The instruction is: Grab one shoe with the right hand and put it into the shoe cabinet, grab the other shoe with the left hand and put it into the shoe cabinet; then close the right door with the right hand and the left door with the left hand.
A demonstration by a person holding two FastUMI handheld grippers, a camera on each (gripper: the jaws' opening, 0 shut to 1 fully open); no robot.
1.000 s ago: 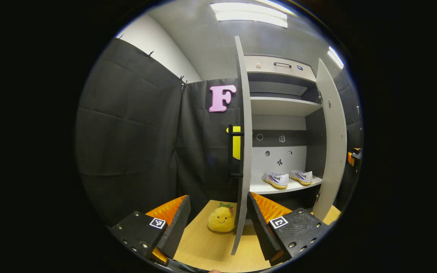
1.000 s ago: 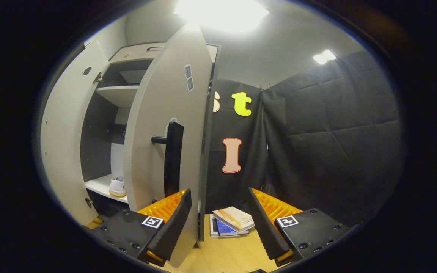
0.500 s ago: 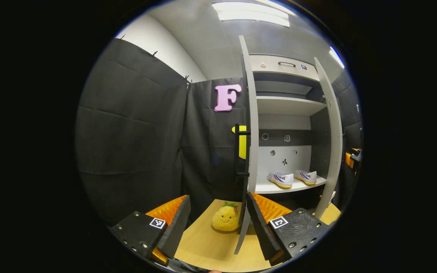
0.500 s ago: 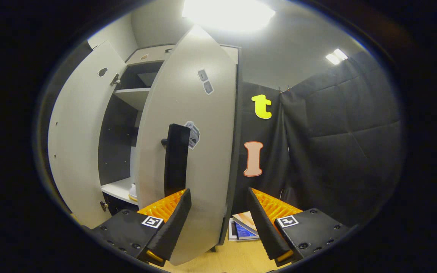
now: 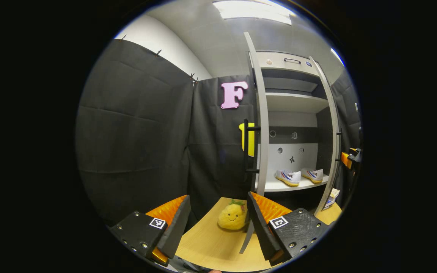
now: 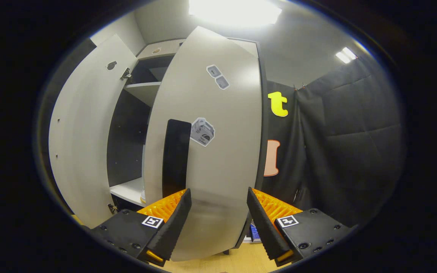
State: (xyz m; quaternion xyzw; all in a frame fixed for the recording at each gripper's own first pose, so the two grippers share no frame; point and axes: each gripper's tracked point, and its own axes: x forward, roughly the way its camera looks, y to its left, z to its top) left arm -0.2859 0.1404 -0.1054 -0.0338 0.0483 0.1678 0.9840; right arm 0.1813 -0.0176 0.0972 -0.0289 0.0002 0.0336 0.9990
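Now the tall grey shoe cabinet [image 5: 290, 102] with flat, smooth matt panels stands on the pale wooden floor [image 5: 211, 246], and everything else is placed around it. Inside it, on the lower white shelf [image 5: 279, 185], the two white low sneakers [image 5: 288, 177] with yellowish soles and coloured side stripes sit side by side, toes toward the front.

Its left door [image 5: 261, 125], a thin smooth board seen almost edge-on, stands wide open and carries a long black bar handle [image 5: 247, 146]. The left gripper [image 5: 218, 223] is low in front of this door, its fingers spread apart with ridged inner faces, holding nothing; the lower edge of the door shows just beside its right-hand finger.

The right door [image 6: 207, 151], a broad smooth panel with small stickers [image 6: 202, 131] and a flat black handle [image 6: 176, 155], is partly swung toward the cabinet. The right gripper [image 6: 218, 223] is very near its outer face, fingers spread, nothing between them; if they touch the panel I cannot tell.

Left of the cabinet, on the floor, sits a soft yellow plush toy with a smiling face [image 5: 233, 217]. Some books [image 5: 330, 198] lie to the cabinet's right.
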